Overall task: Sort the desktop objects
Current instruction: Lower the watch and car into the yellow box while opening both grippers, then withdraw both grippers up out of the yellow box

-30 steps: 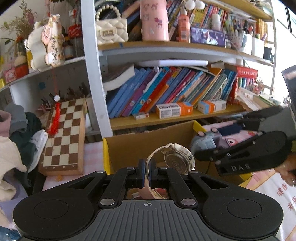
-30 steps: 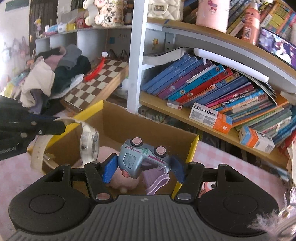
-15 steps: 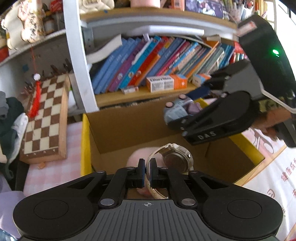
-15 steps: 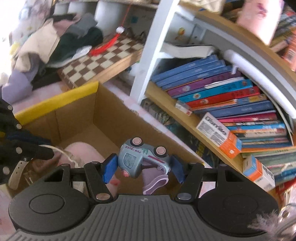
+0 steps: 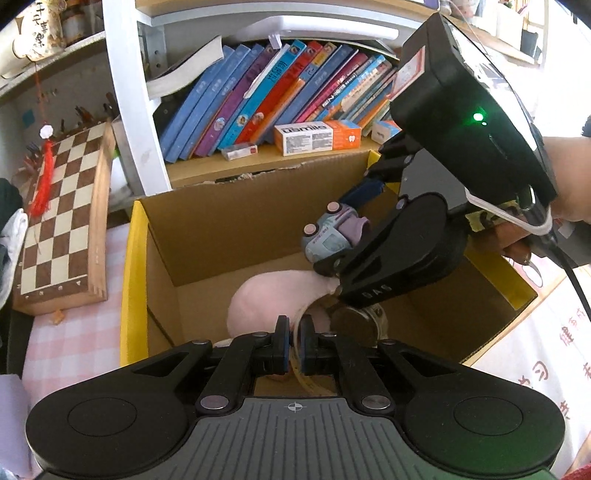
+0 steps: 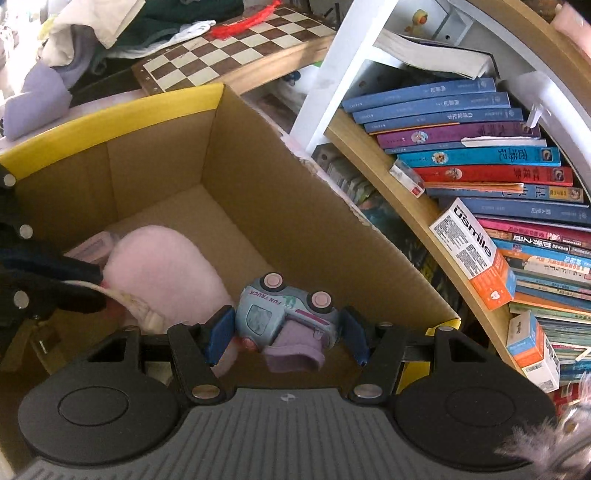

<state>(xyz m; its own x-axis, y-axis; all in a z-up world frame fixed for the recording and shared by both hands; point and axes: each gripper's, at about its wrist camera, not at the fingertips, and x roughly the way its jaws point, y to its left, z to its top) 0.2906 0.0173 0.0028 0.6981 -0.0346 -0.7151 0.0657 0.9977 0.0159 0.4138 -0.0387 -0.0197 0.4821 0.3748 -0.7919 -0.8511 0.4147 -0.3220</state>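
Note:
An open cardboard box with yellow flaps [image 5: 136,258] [image 6: 110,110] stands before the bookshelf. A pink plush [image 5: 273,295] [image 6: 162,266] lies on its floor. My left gripper [image 5: 291,343] is shut on the strap of a cream wristwatch [image 5: 356,323], held low inside the box; the strap also shows in the right wrist view [image 6: 125,299]. My right gripper [image 6: 286,328] is shut on a blue toy truck [image 6: 284,314] [image 5: 328,234], upside down, held over the box's right part, just above the watch.
A wooden chessboard [image 5: 62,206] [image 6: 236,48] lies left of the box. The bookshelf with leaning books [image 5: 280,92] and a toothpaste carton [image 5: 314,134] [image 6: 476,254] stands right behind it. A pile of clothes [image 6: 92,26] sits far left. A pink checked cloth [image 5: 70,343] covers the table.
Both grippers have moved down into the box with their loads. The watch now sits close to the pink plush, and the truck has come lower over the box's right part.

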